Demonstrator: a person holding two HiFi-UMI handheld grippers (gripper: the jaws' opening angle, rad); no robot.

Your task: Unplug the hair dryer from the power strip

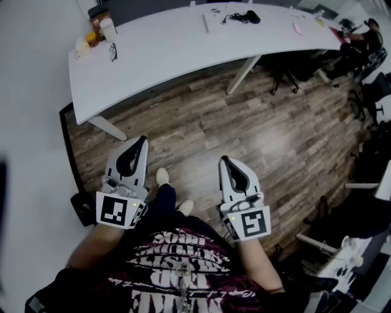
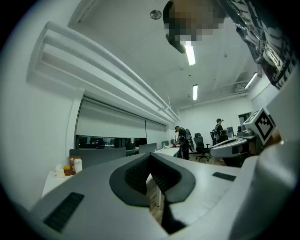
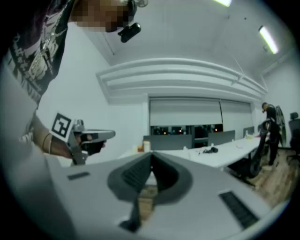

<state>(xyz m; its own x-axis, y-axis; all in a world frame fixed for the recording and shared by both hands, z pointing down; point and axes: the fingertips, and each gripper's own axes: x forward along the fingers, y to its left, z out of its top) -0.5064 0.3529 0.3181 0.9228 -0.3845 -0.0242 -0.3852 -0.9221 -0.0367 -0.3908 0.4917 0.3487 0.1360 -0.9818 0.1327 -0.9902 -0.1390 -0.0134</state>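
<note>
Seemingly idle before any reach, the pale-grey left gripper (image 1: 142, 142) and right gripper (image 1: 225, 161) hang empty, jaws pressed together, well short of the long white table (image 1: 171, 55), whose far edge bears a black corded object (image 1: 247, 16), perhaps the hair dryer.

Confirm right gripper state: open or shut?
Shut and empty. In the right gripper view, the right gripper has its jaw tips touching, with nothing between them.

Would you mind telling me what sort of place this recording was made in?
Most likely an open-plan office: a long white desk on a wood-look floor, swivel chairs further back, and ceiling strip lights.
</note>
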